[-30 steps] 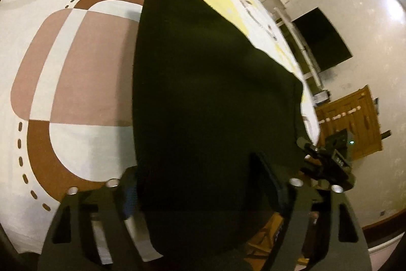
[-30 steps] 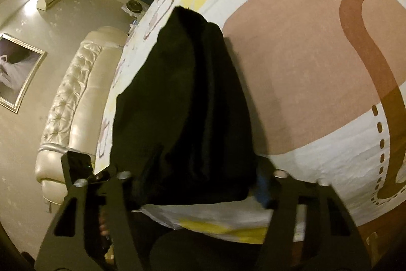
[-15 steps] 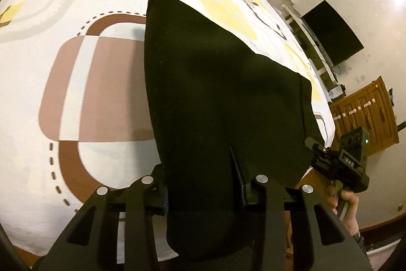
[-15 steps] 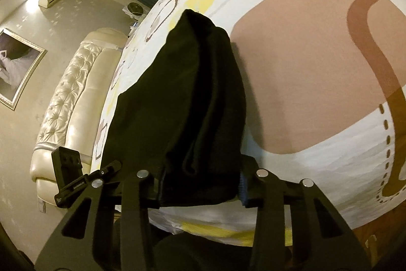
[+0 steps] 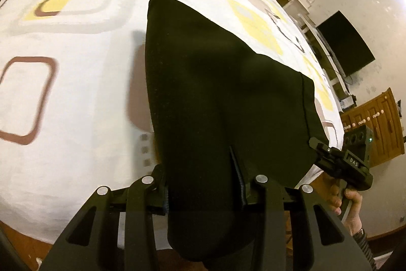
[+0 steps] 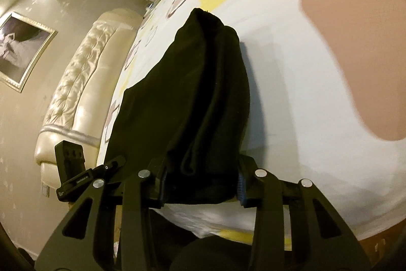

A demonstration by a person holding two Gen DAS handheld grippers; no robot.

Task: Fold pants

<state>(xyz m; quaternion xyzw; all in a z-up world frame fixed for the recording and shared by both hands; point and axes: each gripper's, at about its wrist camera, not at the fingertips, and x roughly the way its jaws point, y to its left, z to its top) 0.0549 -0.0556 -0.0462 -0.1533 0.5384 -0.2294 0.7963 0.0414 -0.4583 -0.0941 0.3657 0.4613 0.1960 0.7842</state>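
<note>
Left gripper (image 5: 204, 183): jaws narrowed and clamped on the near edge of the black pants (image 5: 223, 98), the cloth bunched between the pads and hanging below them. Right gripper (image 6: 200, 186): likewise closed on a thick folded bundle of the same pants (image 6: 192, 103), blue pad edges visible against the fabric on both sides. The pants extend forward from both grippers, lying across a bedspread (image 5: 76, 93) printed with brown, tan and yellow rounded squares; their far corner rests on the spread ahead of each tool. In the left wrist view the right gripper (image 5: 347, 164) appears to the right, at the pants' far side edge, held by a hand (image 5: 345, 202); its body bears the letters "DAS". In the right wrist view the left tool's body (image 6: 73, 164) shows to the left; small white lettering on it is illegible. Beyond, to the left: a cream tufted headboard (image 6: 76, 83) and a framed picture (image 6: 20, 47). To the right of the left gripper: a dark wall screen (image 5: 345, 45).
</note>
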